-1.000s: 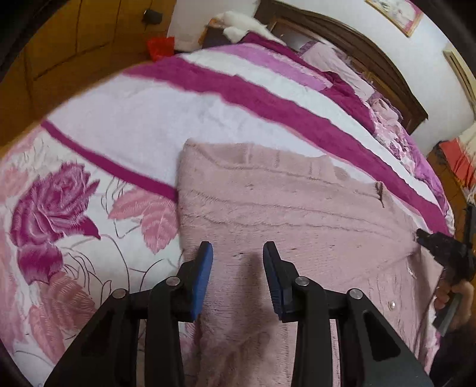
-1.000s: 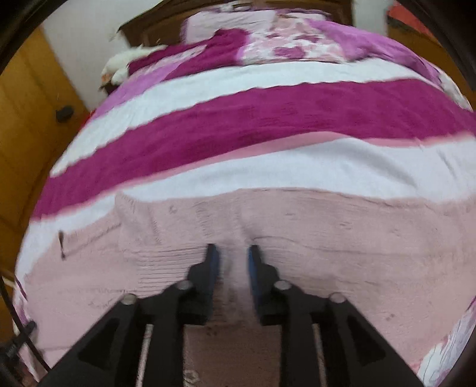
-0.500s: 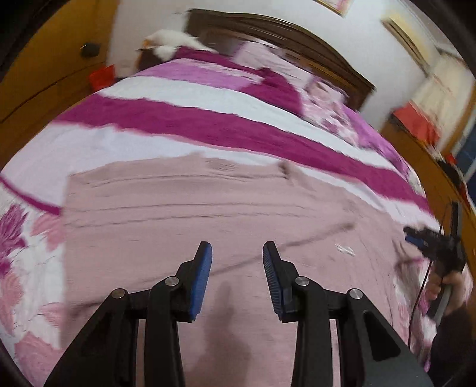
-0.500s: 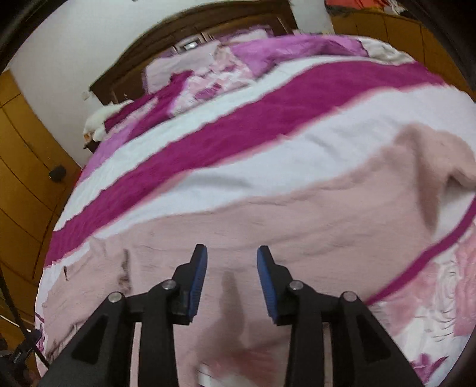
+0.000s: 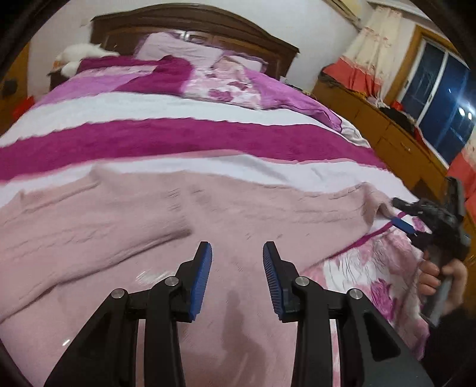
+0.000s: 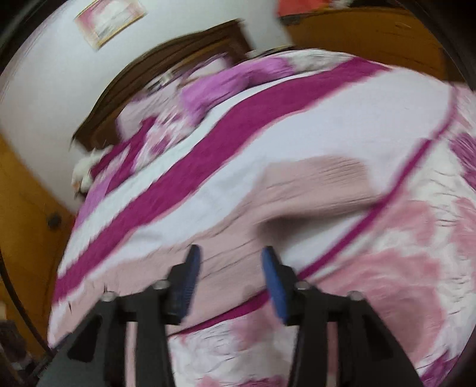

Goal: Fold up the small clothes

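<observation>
A pale pink knitted sweater [image 5: 184, 226] lies spread flat on the bed. My left gripper [image 5: 237, 278] is open and empty just above the sweater's middle. My right gripper [image 6: 229, 277] is open and empty over the sweater's right part, where a sleeve [image 6: 315, 181] sticks out onto the bedspread. The right gripper also shows in the left wrist view [image 5: 416, 214], held in a hand at the sweater's right edge. The right wrist view is blurred.
The bed carries a white and magenta striped blanket [image 5: 166, 140] with a rose-print border [image 6: 410, 256]. Pillows [image 5: 181, 50] and a dark wooden headboard [image 5: 190, 20] are at the far end. A wooden cabinet [image 5: 383, 128] stands to the right.
Both grippers have swung to the right across the sweater. The right gripper has opened wider and now sits over the sweater's right sleeve side. The left gripper stayed open.
</observation>
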A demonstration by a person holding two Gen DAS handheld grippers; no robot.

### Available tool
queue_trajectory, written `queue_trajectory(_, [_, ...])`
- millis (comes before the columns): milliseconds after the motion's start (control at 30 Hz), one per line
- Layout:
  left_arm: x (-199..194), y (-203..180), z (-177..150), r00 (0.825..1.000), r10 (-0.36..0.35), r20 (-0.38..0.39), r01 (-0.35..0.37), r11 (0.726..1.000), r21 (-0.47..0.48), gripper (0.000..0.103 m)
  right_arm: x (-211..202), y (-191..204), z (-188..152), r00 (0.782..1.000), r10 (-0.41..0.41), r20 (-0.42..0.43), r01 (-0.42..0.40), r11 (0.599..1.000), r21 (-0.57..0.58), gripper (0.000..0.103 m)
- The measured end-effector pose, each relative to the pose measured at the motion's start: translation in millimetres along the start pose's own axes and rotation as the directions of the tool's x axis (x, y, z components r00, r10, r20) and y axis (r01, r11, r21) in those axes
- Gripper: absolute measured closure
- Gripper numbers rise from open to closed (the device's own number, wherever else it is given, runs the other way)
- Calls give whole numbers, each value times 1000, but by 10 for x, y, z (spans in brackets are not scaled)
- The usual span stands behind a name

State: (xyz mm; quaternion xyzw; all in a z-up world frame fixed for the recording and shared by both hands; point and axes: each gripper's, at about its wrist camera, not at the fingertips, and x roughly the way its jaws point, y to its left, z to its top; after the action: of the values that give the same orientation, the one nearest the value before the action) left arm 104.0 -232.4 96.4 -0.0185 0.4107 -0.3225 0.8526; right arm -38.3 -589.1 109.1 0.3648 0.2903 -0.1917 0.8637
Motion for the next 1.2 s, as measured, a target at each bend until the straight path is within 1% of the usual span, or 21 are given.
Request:
queue_trajectory(100, [251,-160,-2,1000,-18,-1,18,1000,2,91,32,-405,106,998,62,-25,-58,989,135,43])
queue_trajectory(133, [366,-206,-30,999,-41,-12,41,999,-5,91,51,-514,116,996,94,-5,-91,979,181,43])
queue_trajectory(200, [504,-247,-82,998,-52,-34,52,999,-11,91,172,-703,122,987,163,6,-158,948,275,43])
queue_trajectory(300, [701,-255,-171,997,-32,-71,31,999,-8,91,323,-930,119,973,215,78,-228,888,399,45])
queue_trajectory(367, [715,-216,-223,997,-43,-63,42,999,-15,91,336,-1078,146,946,251,205,-321,820,474,46])
queue_trajectory(433, [704,-169,-260,997,-68,-45,66,997,-34,91,370,-1171,224,934,251,252,-349,785,511,46])
queue_trajectory(467, [703,-153,-280,996,-76,-39,74,997,-38,91,400,-1218,277,918,270,290,-388,758,524,48])
queue_trajectory(500, [715,-146,-301,996,-81,-35,79,996,-40,91,425,-1224,312,910,274,310,-403,753,520,62])
queue_trajectory(533, [735,-135,-315,996,-86,-36,85,995,-44,91,439,-1208,366,914,268,305,-393,774,496,74])
queue_trajectory(567, [740,-130,-315,995,-91,-36,89,995,-47,91,442,-1142,420,924,258,283,-365,814,451,94])
queue_trajectory(633, [731,-95,-303,993,-113,-30,111,992,-67,91,340,-937,477,934,207,292,-303,893,333,95])
queue_trajectory(667, [743,-85,-294,992,-121,-29,118,990,-78,91,262,-724,515,934,186,306,-265,933,242,95])
queue_trajectory(700, [746,-68,-286,991,-130,-29,127,988,-88,91,208,-600,529,933,189,305,-254,948,190,95])
queue_trajectory(767, [741,-31,-274,988,-151,-26,148,983,-108,91,141,-121,522,939,214,267,-225,974,11,95])
queue_trajectory(833, [726,26,-275,983,-184,-19,179,974,-141,91,108,320,429,955,199,218,-166,973,-162,95])
queue_trajectory(867, [711,63,-281,979,-205,-10,201,966,-162,91,165,621,310,969,182,169,-133,955,-266,95])
queue_trajectory(900, [693,102,-291,974,-226,3,222,958,-183,91,210,778,229,976,168,140,-118,942,-314,95])
queue_trajectory(1000, [682,275,-345,950,-306,58,310,908,-282,91,540,1268,-232,996,87,7,-74,886,-458,95])
queue_trajectory(1067, [695,342,-348,938,-338,73,343,885,-313,91,810,1477,-561,994,59,-90,-96,863,-495,95])
queue_trajectory(1100, [701,381,-351,931,-357,82,363,870,-333,91,873,1528,-671,991,57,-123,-112,860,-497,95])
queue_trajectory(1200, [738,472,-350,911,-402,91,406,833,-376,91,1060,1585,-1083,968,66,-242,-181,853,-490,95])
